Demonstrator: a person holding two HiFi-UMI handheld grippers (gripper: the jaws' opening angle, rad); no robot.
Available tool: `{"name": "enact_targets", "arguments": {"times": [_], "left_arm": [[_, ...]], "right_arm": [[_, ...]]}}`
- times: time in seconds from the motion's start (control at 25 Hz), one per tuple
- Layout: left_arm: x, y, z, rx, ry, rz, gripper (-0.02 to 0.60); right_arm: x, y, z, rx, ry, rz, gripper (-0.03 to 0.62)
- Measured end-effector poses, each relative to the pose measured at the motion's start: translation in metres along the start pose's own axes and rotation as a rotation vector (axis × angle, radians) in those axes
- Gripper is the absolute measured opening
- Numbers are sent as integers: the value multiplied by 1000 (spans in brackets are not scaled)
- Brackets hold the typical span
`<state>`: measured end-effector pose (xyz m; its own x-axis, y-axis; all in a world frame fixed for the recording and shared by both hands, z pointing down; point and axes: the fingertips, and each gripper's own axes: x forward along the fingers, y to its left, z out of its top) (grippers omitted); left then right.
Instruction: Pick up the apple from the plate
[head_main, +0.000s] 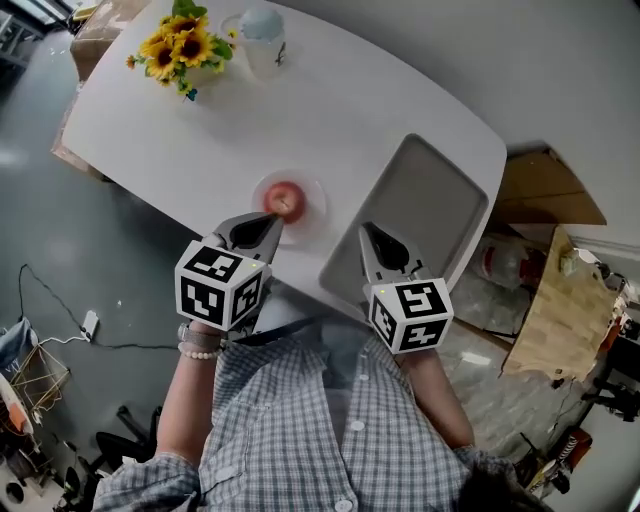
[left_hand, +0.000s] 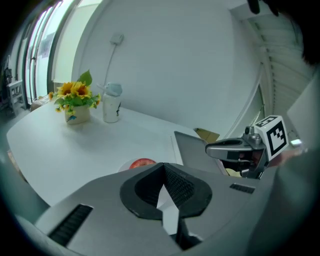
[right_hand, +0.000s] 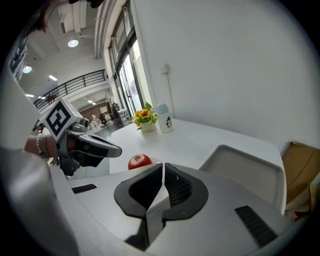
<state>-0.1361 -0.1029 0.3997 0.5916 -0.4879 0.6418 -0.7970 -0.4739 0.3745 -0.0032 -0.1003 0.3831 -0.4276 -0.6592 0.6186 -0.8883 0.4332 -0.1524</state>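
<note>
A red apple (head_main: 285, 200) lies on a small clear plate (head_main: 316, 193) near the front edge of the white table (head_main: 330, 110). My left gripper (head_main: 271, 219) is shut and empty, its tips just short of the apple at the plate's near rim. In the left gripper view the apple (left_hand: 143, 163) peeks over the closed jaws (left_hand: 163, 167). My right gripper (head_main: 366, 231) is also shut and empty, hanging over the near end of the grey tray (head_main: 425, 195), to the right of the plate. The right gripper view shows the apple (right_hand: 139, 161) beyond its jaws (right_hand: 163, 166).
A pot of sunflowers (head_main: 181, 46) and a white bottle (head_main: 263, 38) stand at the table's far end. Cardboard boxes (head_main: 555, 300) and clutter sit on the floor to the right. A cable (head_main: 60, 335) runs over the floor on the left.
</note>
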Motion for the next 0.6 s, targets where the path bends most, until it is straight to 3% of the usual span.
{"name": "enact_targets", "arguments": {"times": [0.4,0.6], "left_arm": [[-10,-71,47,139,-120,-94,10],[-22,-97,72,216,-192,-105,10]], "right_arm": [[-68,-14,45,-76,-215,-66,31],[-97,-14,77,-100,-332,-78,31]]}}
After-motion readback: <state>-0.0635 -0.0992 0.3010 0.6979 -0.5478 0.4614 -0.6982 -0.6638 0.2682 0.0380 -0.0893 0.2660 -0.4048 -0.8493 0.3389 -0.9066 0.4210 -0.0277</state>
